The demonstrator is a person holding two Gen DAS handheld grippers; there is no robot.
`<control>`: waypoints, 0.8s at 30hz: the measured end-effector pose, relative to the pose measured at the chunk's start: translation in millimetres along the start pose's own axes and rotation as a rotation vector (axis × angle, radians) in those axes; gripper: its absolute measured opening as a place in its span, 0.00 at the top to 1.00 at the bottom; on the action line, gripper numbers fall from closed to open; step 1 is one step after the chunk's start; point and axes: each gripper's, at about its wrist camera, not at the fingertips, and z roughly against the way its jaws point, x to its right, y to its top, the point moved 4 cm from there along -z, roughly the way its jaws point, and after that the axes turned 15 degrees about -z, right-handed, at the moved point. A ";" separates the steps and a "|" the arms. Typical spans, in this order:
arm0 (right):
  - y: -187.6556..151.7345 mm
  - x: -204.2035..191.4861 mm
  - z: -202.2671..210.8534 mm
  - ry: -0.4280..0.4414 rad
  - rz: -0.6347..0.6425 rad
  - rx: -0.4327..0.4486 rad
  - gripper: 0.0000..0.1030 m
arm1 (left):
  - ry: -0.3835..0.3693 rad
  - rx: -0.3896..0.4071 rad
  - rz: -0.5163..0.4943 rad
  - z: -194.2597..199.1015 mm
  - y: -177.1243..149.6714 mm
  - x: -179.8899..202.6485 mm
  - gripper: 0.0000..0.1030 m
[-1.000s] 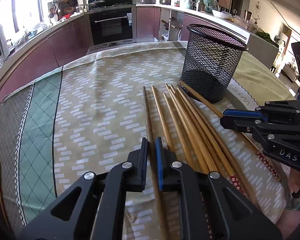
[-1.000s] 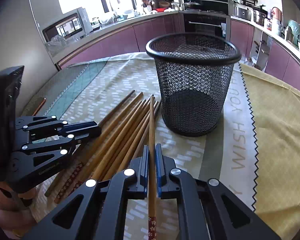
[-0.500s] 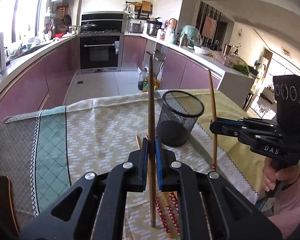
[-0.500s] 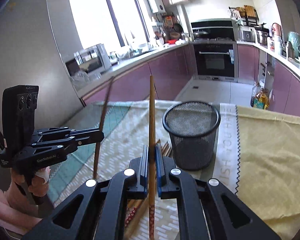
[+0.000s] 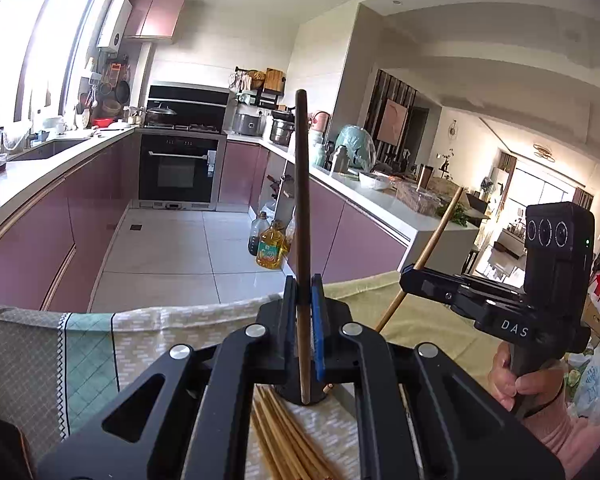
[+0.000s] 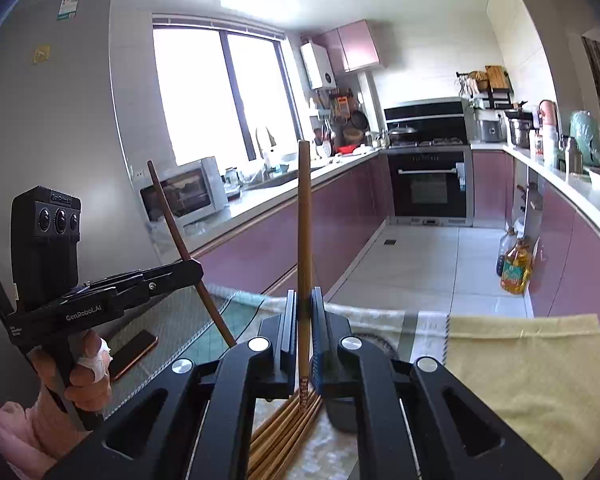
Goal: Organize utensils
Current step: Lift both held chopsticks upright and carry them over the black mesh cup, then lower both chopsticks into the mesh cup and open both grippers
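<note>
Item 1. Left gripper (image 5: 302, 300): jaws pinched onto a dark chopstick (image 5: 302, 200), held upright well above the table, tip toward the ceiling. From the right wrist view the same stick leans slightly.

Item 2. Right gripper (image 6: 305, 312): jaws pinched onto a light chopstick (image 6: 304, 220), upright; its patterned red end hangs just below the pads.

Item 3. Loose chopsticks (image 5: 284, 440): a fan of bamboo sticks lying on the tablecloth (image 5: 148, 332), directly beneath both grippers.

Item 4. Mesh holder (image 6: 342, 408): black, largely hidden behind the gripper fingers in both views; only parts of its base and wall show, just right of the loose sticks.

Handling, judged: light, stiff, smooth and round, so apt to swivel or slide in a pinch. Grip near the middle or thicker end, across the shaft.

Surroundings: phone (image 6: 134, 352) far left on the table; yellow cloth (image 6: 524, 368) right; oil bottles (image 5: 270, 246) on the floor beyond. Obstruction: each gripper body blocks sight of the holder's mouth; the two raised sticks stand near one another.
</note>
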 end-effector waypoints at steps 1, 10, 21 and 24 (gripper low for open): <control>6.3 0.9 0.4 -0.006 0.006 0.014 0.94 | 0.005 0.010 0.000 -3.4 8.0 0.4 0.92; 22.0 30.1 -25.3 -0.065 -0.006 -0.002 0.95 | 0.000 -0.037 -0.035 -59.0 28.7 18.6 0.92; -28.4 56.4 -98.9 -0.138 -0.043 -0.284 0.94 | -0.041 -0.254 -0.053 -137.0 -33.4 20.3 0.92; -27.2 60.6 -107.4 -0.154 -0.063 -0.295 0.93 | -0.037 -0.270 -0.048 -146.4 -36.1 14.7 0.92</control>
